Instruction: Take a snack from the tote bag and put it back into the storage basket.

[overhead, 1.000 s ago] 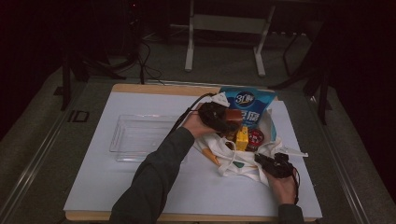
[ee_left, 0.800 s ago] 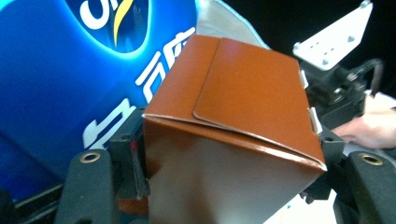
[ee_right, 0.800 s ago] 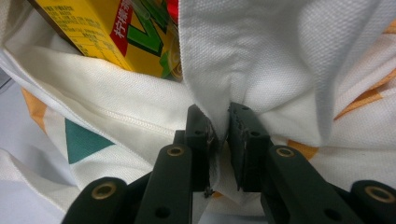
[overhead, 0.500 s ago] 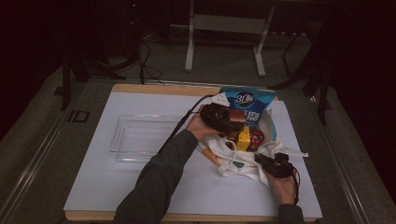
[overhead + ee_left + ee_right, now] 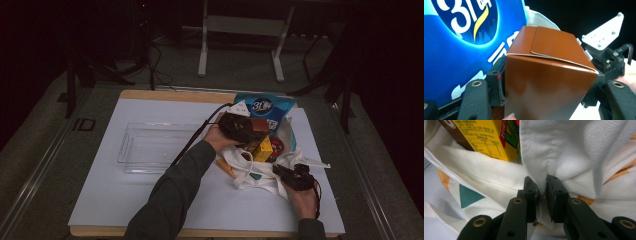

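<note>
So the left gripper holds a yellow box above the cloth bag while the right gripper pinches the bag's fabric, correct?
Not quite: the box in the left gripper is brown, as the left gripper view shows. The right gripper does pinch the cloth bag.

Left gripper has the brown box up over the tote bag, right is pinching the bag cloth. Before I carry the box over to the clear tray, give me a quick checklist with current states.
1. Left gripper jaws on both sides of the glossy brown cardboard box: ok, though the jaws have just been closing and the box stays between them.
2. Box flap closed: ok, top flap lies tucked flat.
3. Right gripper pinching a fold of the white canvas tote bag: ok, cloth is clamped between the jaws.
4. Box clear of the bag mouth: cannot tell; in the high view it sits right over the bag.
5. Clear plastic tray free to receive: ok, nothing seen inside.
6. Blue printed packet out of the path: ok, it stands behind the box, away from the tray.
</note>
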